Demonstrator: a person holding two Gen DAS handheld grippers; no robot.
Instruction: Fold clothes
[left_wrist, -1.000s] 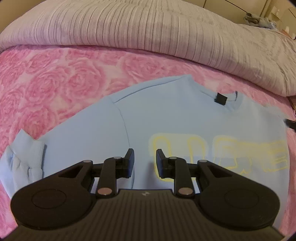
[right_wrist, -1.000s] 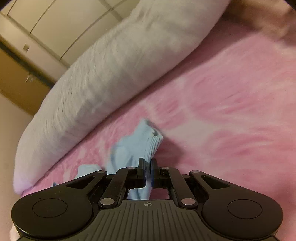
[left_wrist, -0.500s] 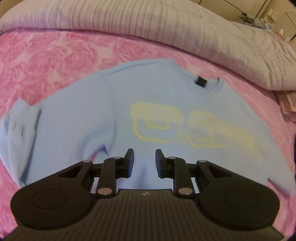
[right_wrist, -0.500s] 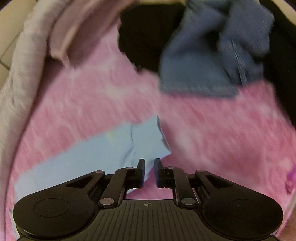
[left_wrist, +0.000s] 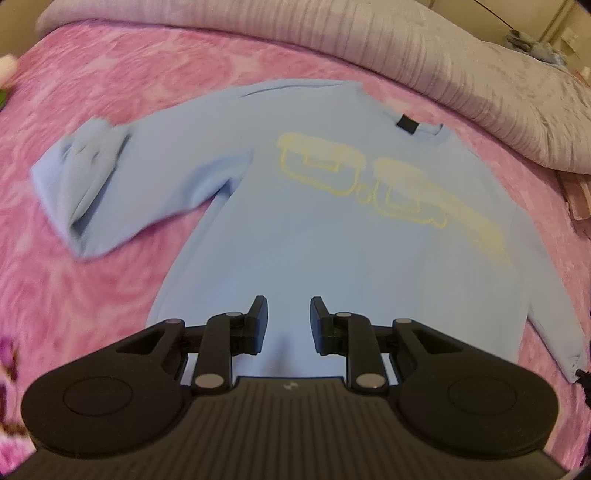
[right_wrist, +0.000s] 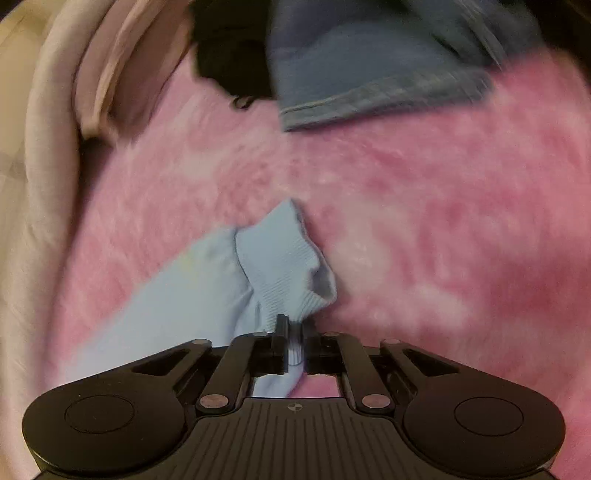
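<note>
A light blue sweatshirt (left_wrist: 332, 229) with yellow lettering lies spread flat on a pink rose-patterned blanket (left_wrist: 110, 96). Its left sleeve (left_wrist: 122, 184) is folded back near the cuff. My left gripper (left_wrist: 284, 317) is open and empty, hovering over the lower body of the sweatshirt. In the right wrist view my right gripper (right_wrist: 294, 339) is shut on the ribbed cuff (right_wrist: 291, 266) of the other sleeve, which trails off to the left over the blanket (right_wrist: 443, 221).
A grey striped duvet (left_wrist: 332, 40) runs along the far edge of the bed. In the right wrist view a pile of blue denim (right_wrist: 369, 62) and black clothes (right_wrist: 229, 48) lies ahead, with beige fabric (right_wrist: 55, 129) at the left.
My left gripper has drawn back toward the hem, so more of the sweatshirt shows. My right gripper, slightly open half a second ago, has shut on the sleeve cuff.
</note>
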